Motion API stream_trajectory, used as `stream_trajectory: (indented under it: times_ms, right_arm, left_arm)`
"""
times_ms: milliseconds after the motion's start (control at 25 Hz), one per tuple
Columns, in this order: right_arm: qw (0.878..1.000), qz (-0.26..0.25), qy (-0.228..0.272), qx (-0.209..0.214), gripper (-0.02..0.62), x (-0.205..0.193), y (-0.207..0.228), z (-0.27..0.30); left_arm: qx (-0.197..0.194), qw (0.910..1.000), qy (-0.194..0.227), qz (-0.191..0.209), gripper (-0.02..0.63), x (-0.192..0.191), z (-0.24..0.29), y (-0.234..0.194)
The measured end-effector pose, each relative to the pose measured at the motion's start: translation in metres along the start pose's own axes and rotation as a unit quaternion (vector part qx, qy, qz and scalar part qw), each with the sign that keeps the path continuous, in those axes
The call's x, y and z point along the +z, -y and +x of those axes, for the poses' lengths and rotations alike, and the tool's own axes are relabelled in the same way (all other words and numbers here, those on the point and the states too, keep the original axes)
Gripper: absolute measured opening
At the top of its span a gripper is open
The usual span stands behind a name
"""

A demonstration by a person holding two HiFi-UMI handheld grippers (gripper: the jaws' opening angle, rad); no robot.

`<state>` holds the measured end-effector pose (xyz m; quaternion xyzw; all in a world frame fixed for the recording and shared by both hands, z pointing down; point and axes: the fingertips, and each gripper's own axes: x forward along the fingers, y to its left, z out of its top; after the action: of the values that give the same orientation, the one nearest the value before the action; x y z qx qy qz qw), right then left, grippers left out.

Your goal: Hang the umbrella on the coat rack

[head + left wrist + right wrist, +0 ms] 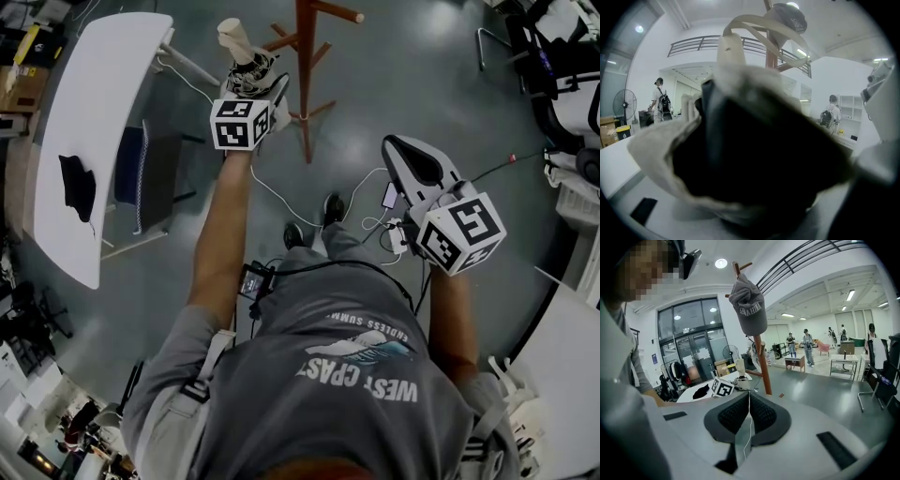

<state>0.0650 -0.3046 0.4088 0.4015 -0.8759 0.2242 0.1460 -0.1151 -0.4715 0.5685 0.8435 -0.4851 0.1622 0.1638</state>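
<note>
Left gripper view was basically all umbrella [754, 154]: the left gripper [261, 92] had its jaws wide, clamped round the folded dark bulk. The pale handle [729, 47] poked up just beside the coat rack [769, 51] pole. The right gripper [749, 401] had its jaws pressed together, holding nothing. So the umbrella was in hand at the rack, but not hung yet, I reckon. Couldn't tell if the strap had caught a peg.

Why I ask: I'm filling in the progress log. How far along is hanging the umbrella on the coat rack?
Done: the umbrella is picked up, clamped in the left gripper. In hand: it is held beside the coat rack, which carries a cap. Left: hooking it on a peg and letting go. The right gripper is shut and empty.
</note>
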Motion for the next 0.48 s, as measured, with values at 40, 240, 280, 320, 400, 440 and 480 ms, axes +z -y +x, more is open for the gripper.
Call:
stream_trajectory:
  times_ms: [40, 240, 280, 320, 400, 440, 480]
  right_arm:
    - [1.0, 0.0, -0.002, 0.001, 0.03, -0.002, 0.001, 0.001]
    - [1.0, 0.002, -0.013, 0.004, 0.029, -0.008, 0.004, 0.005]
    - [1.0, 0.002, -0.015, 0.004, 0.03, -0.009, 0.004, 0.005]
    - [1.0, 0.002, -0.017, 0.005, 0.029, -0.01, 0.004, 0.006]
    - [1.0, 0.003, -0.021, 0.004, 0.029, -0.011, 0.006, 0.007]
    - [1.0, 0.003, -0.023, 0.004, 0.029, -0.012, 0.006, 0.008]
    - [1.0, 0.003, -0.024, 0.004, 0.029, -0.012, 0.007, 0.008]
  left_arm:
    - [0.001, 1.0, 0.0, -0.002, 0.314, -0.002, 0.002, -0.001]
    - [0.002, 1.0, 0.0, -0.006, 0.314, -0.004, 0.011, -0.004]
    - [0.001, 1.0, 0.0, -0.006, 0.314, -0.004, 0.012, -0.003]
    - [0.001, 1.0, 0.0, -0.007, 0.314, -0.005, 0.014, -0.003]
    - [0.003, 0.9999, 0.0, -0.01, 0.314, -0.007, 0.017, -0.005]
    - [0.003, 0.9999, 0.0, -0.012, 0.314, -0.008, 0.018, -0.005]
    - [0.004, 0.9999, 0.001, -0.014, 0.314, -0.009, 0.019, -0.006]
